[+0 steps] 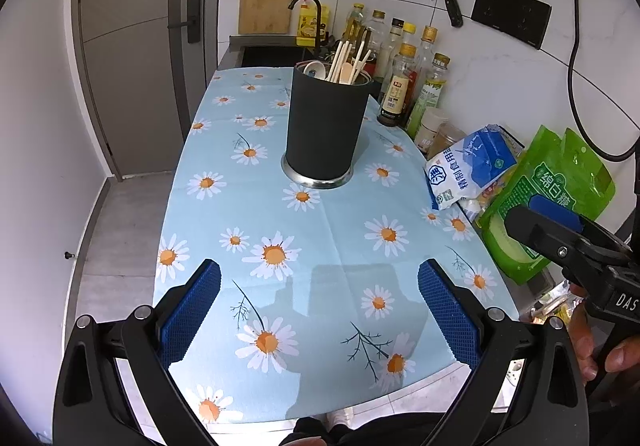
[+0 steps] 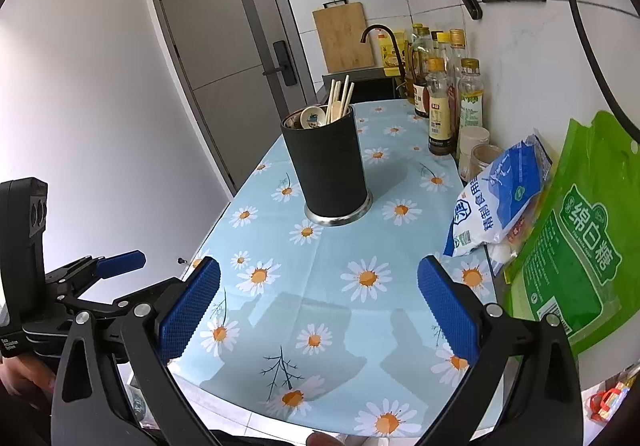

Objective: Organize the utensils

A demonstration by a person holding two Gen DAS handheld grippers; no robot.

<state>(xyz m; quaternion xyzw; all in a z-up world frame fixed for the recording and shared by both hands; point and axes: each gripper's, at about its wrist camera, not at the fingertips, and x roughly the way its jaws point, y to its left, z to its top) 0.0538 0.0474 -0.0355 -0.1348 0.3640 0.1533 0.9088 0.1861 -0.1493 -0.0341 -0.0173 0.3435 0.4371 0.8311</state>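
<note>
A black utensil holder [image 1: 325,126] [image 2: 326,162] with a steel base stands on the daisy-print tablecloth [image 1: 320,230] [image 2: 340,278]. Wooden chopsticks [image 1: 344,60] [image 2: 340,98], a wooden spoon and a white ceramic spoon [image 1: 314,69] [image 2: 312,118] stick out of it. My left gripper [image 1: 319,278] is open and empty above the near part of the cloth. My right gripper [image 2: 319,278] is open and empty too, also well short of the holder. The right gripper [image 1: 560,234] shows at the right edge of the left wrist view, and the left gripper [image 2: 116,264] at the left edge of the right wrist view.
Along the right wall stand oil and sauce bottles [image 1: 404,86] [image 2: 444,102], small jars, a blue-white salt bag [image 1: 468,170] [image 2: 500,198] and a green sugar bag [image 1: 544,202] [image 2: 576,258]. A sink with a black faucet [image 1: 312,14] lies behind. A cleaver, spatula and strainer hang on the wall.
</note>
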